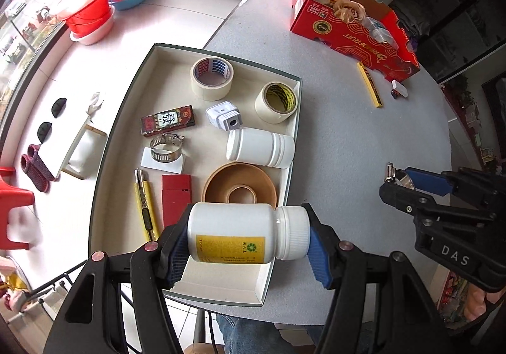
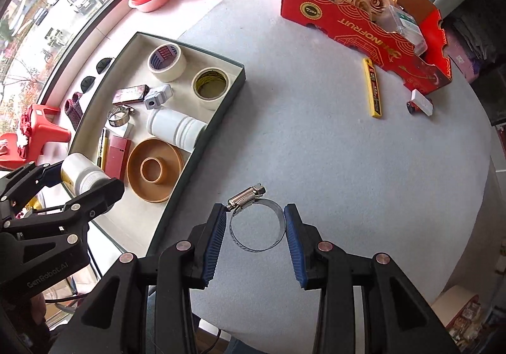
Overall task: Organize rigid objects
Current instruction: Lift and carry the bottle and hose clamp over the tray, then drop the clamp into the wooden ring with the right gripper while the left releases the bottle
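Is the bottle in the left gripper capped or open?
Capped: the white bottle lies sideways in the left gripper, its ribbed cap on.

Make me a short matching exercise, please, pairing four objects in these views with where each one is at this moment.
Things:
1. white bottle with yellow label
2. loose hose clamp
3. yellow utility knife near the red box
4. plain white bottle

Places:
A. lying on the grey table
B. lying in the tray
C. gripped between the left gripper pads
D. gripped between the right gripper pads

Pairs: 1-C, 2-D, 3-A, 4-B
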